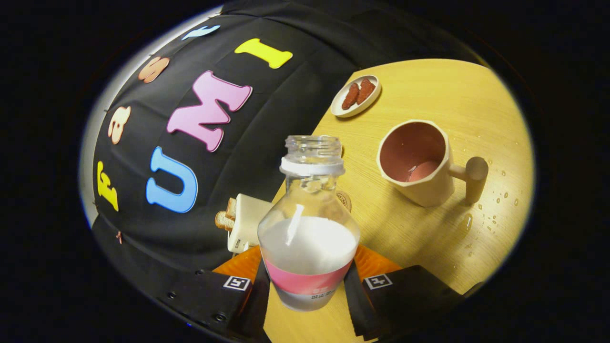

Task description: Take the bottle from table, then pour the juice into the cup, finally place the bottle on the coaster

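My gripper (306,286) is shut on a clear open-necked bottle (309,224) with a white collar, a pink label and white liquid in its lower half; both fingers (257,295) press on its sides. The bottle is lifted and the view is tilted. Beyond the bottle and to the right, a beige cup (419,162) with a pink inside and a peg-like handle stands on the wooden table (429,95), with a little liquid at its bottom. A round brown coaster (345,199) peeks out just behind the bottle's shoulder, mostly hidden.
A small oval dish (356,95) with two reddish pieces sits beyond the cup near the table's far edge. A white holder with toast slices (240,219) stands left of the bottle at the table's edge. Water droplets (495,200) dot the table past the cup's handle.
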